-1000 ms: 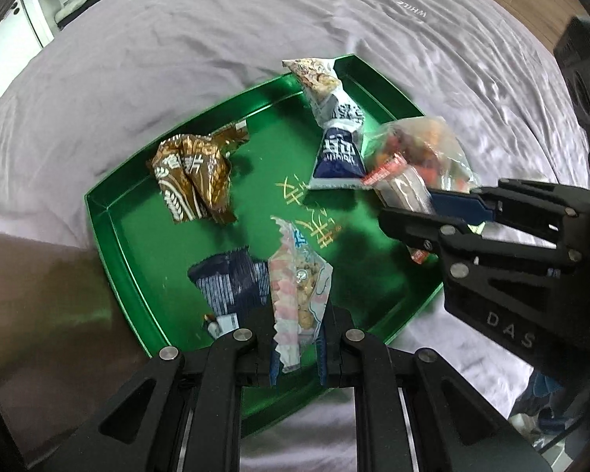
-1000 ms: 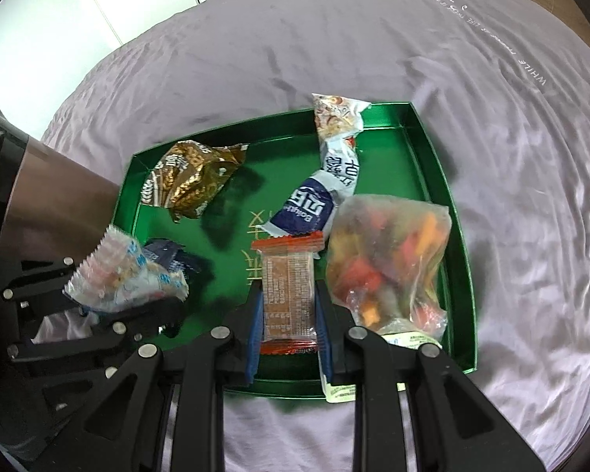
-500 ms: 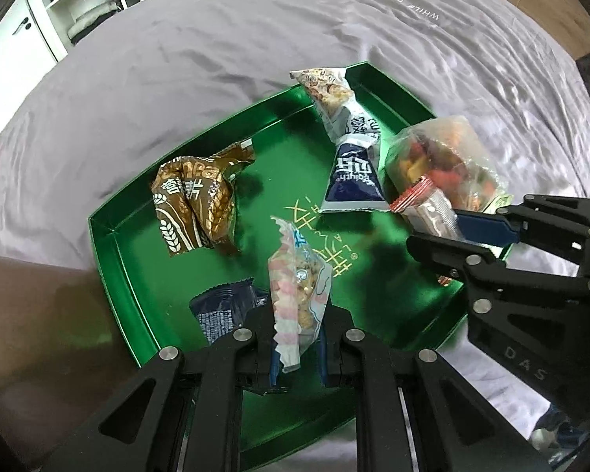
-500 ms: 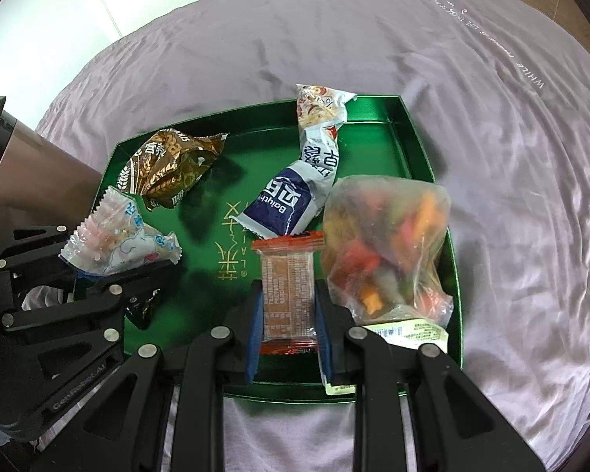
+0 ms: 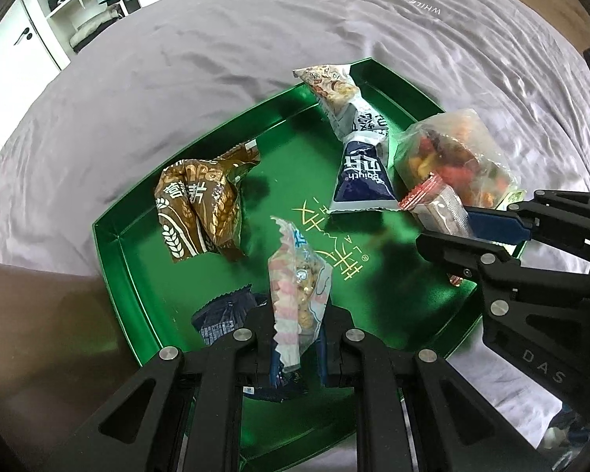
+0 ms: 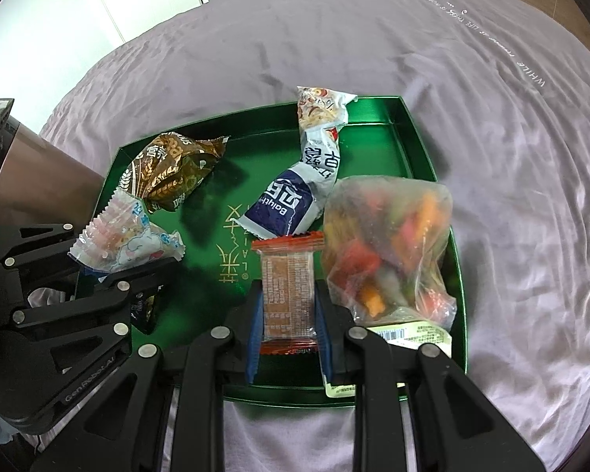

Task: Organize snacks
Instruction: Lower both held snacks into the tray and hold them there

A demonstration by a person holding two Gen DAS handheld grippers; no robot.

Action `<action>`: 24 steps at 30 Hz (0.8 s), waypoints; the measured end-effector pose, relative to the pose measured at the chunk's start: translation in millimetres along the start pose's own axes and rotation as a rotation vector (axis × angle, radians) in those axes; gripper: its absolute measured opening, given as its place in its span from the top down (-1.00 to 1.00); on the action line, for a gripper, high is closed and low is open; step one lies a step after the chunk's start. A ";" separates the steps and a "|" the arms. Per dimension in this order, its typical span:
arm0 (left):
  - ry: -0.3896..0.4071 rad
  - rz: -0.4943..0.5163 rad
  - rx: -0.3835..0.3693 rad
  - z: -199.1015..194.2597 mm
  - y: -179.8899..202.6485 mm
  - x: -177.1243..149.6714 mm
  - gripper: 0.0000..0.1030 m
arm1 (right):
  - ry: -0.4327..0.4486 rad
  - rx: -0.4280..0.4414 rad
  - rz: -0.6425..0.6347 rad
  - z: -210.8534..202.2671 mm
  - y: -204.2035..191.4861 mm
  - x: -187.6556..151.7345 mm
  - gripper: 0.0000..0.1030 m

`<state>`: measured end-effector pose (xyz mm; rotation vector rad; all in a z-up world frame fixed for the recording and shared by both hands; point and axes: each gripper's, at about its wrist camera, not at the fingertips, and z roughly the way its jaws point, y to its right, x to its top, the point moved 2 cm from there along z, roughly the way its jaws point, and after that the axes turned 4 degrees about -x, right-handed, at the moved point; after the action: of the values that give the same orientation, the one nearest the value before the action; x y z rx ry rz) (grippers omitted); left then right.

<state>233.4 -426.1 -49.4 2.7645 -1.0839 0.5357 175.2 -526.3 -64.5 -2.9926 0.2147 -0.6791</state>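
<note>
A green tray (image 5: 133, 287) (image 6: 421, 157) lies on a purple bedsheet. My left gripper (image 5: 297, 348) (image 6: 145, 265) is shut on a pink-and-white snack packet (image 5: 299, 287) (image 6: 126, 242), held above the tray's near left part. My right gripper (image 6: 289, 338) (image 5: 448, 228) is shut on a brown bar with red ends (image 6: 289, 291) (image 5: 436, 204) above the tray's near side. In the tray lie a brown packet (image 5: 200, 204) (image 6: 169, 169), a blue-and-white packet (image 5: 358, 157) (image 6: 299, 196), a clear bag of coloured snacks (image 5: 452, 161) (image 6: 389, 244) and a dark blue packet (image 5: 224, 316), partly hidden by the left fingers.
The wrinkled purple sheet (image 6: 511, 137) spreads all around the tray. A brown surface (image 5: 31, 334) (image 6: 39, 181) rises at the left of the tray. White cupboards (image 5: 51, 19) stand beyond the bed's far edge.
The left gripper's view has tilted, so the tray sits lower and more central in it; the pink packet now hangs over the dark blue packet. The right gripper and its bar have barely moved.
</note>
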 end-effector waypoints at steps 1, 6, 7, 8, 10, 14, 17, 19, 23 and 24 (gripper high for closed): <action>0.000 0.003 0.008 0.8 0.1 0.7 0.78 | 0.001 0.000 -0.001 -0.2 -0.1 -0.2 1.00; 0.002 0.026 0.045 2.3 2.0 1.9 0.78 | 0.007 0.007 0.002 -0.8 1.0 -1.6 1.00; 0.002 0.032 0.054 2.6 2.4 2.2 0.78 | 0.009 0.009 0.002 -0.9 1.1 -1.8 1.00; 0.003 0.035 0.059 2.9 2.8 2.2 0.78 | 0.010 0.010 0.002 -1.0 1.4 -2.0 1.00; 0.001 0.042 0.065 3.8 3.1 2.5 0.78 | 0.013 0.014 0.005 -1.2 2.0 -2.1 1.00; 0.001 0.043 0.078 5.3 3.7 3.4 0.78 | 0.019 0.022 0.009 -1.5 3.1 -2.3 1.00; 0.001 0.049 0.081 6.5 4.3 3.7 0.78 | 0.021 0.024 0.007 -1.3 3.1 -2.4 1.00; 0.001 0.050 0.083 6.9 4.9 4.3 0.78 | 0.022 0.025 0.006 -1.5 3.1 -2.9 1.00; 0.004 0.051 0.084 7.1 5.6 4.2 0.78 | 0.023 0.025 0.007 -1.7 3.1 -2.9 1.00; 0.004 0.050 0.084 7.3 5.6 4.0 0.78 | 0.022 0.025 0.007 -1.7 3.1 -3.1 1.00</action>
<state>234.3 -434.5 -54.8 2.8129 -1.1589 0.6065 171.3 -528.9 -64.6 -2.9604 0.2163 -0.7092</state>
